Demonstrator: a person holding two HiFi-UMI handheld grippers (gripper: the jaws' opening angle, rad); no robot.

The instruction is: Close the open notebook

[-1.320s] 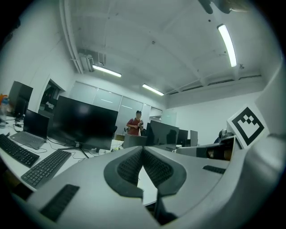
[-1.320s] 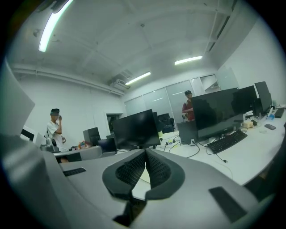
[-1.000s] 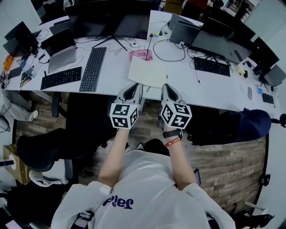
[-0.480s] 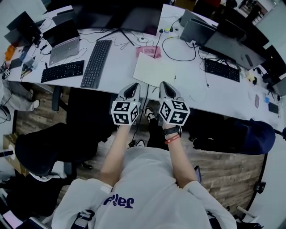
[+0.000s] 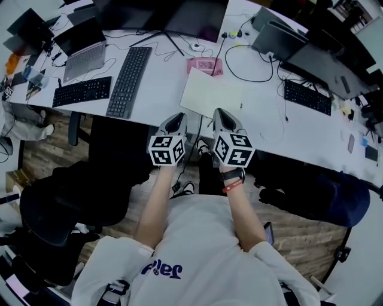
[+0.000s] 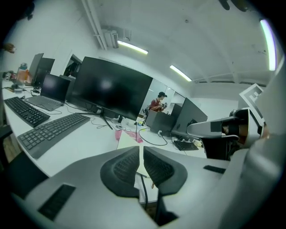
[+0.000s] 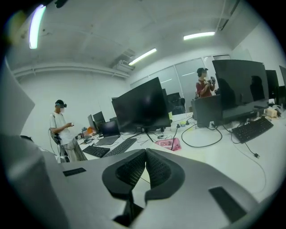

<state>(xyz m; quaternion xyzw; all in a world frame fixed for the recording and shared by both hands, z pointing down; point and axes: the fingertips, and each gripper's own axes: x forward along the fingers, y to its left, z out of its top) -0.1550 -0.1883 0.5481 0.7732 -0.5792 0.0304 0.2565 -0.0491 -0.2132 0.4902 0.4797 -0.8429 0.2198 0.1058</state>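
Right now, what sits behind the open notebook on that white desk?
A flat pink item lies just behind the notebook, with a black cable across it, then a large dark monitor. Whatever lies beneath the notebook's pages is covered.

Smooth matt white desk point(image 5: 160, 83), pale paper notebook point(image 5: 210, 97), wood-plank floor point(image 5: 305, 227), ribbed matt fingers point(image 6: 119, 170)

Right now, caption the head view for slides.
Both shut, left gripper and right gripper hover at the white desk's edge, short of the open cream notebook.
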